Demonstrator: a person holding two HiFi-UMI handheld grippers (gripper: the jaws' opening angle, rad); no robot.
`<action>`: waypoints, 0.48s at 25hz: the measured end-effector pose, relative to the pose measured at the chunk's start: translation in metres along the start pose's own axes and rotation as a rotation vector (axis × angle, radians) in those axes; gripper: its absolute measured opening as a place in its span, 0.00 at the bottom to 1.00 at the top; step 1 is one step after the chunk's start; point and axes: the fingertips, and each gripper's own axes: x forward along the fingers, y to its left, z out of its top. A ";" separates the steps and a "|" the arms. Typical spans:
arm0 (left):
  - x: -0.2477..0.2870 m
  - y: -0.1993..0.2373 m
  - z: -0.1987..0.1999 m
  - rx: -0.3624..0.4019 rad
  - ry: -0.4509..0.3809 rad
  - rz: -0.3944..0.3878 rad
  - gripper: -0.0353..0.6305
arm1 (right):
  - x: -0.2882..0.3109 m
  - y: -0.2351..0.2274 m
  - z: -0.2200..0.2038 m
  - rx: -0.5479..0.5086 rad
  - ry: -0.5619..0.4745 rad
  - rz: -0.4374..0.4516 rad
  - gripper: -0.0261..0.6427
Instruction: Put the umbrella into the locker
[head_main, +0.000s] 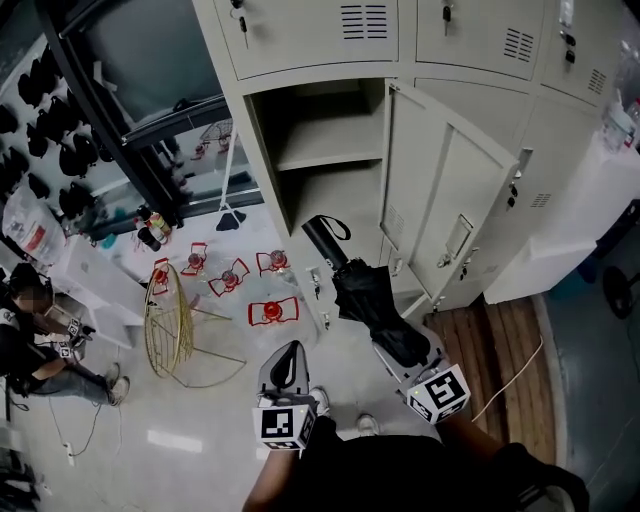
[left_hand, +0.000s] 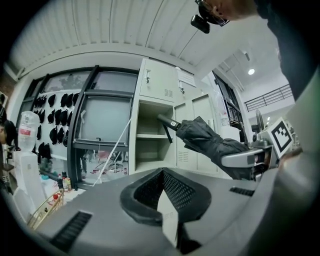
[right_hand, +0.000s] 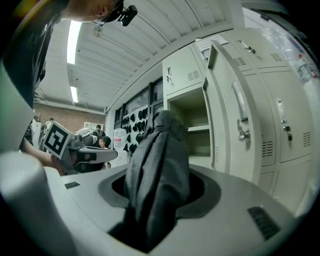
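Note:
A black folded umbrella (head_main: 365, 295) lies level in my right gripper (head_main: 392, 345), which is shut on its canopy. Its handle end (head_main: 325, 235) points at the open locker compartment (head_main: 320, 150), still outside it. The compartment has a shelf, and its door (head_main: 440, 200) stands swung out to the right. In the right gripper view the umbrella (right_hand: 157, 170) fills the jaws, with the locker (right_hand: 195, 125) ahead. My left gripper (head_main: 285, 362) hangs beside it on the left, shut and holding nothing. The left gripper view shows the umbrella (left_hand: 210, 140) reaching towards the locker (left_hand: 152, 145).
Several red stands (head_main: 272, 312) and a yellow wire basket (head_main: 168, 325) lie on the floor left of the locker. A person (head_main: 30, 340) sits at far left. Bottles (head_main: 150, 230) stand by a black window frame. Wooden boards (head_main: 500, 340) with a white cable lie at the right.

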 end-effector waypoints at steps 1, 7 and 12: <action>0.006 0.005 -0.001 -0.005 0.002 -0.008 0.05 | 0.006 -0.002 -0.003 0.003 0.011 -0.011 0.36; 0.047 0.030 0.002 0.002 0.004 -0.081 0.05 | 0.036 -0.013 -0.018 0.013 0.066 -0.077 0.36; 0.077 0.050 0.003 0.009 0.013 -0.143 0.05 | 0.060 -0.019 -0.033 0.048 0.130 -0.142 0.36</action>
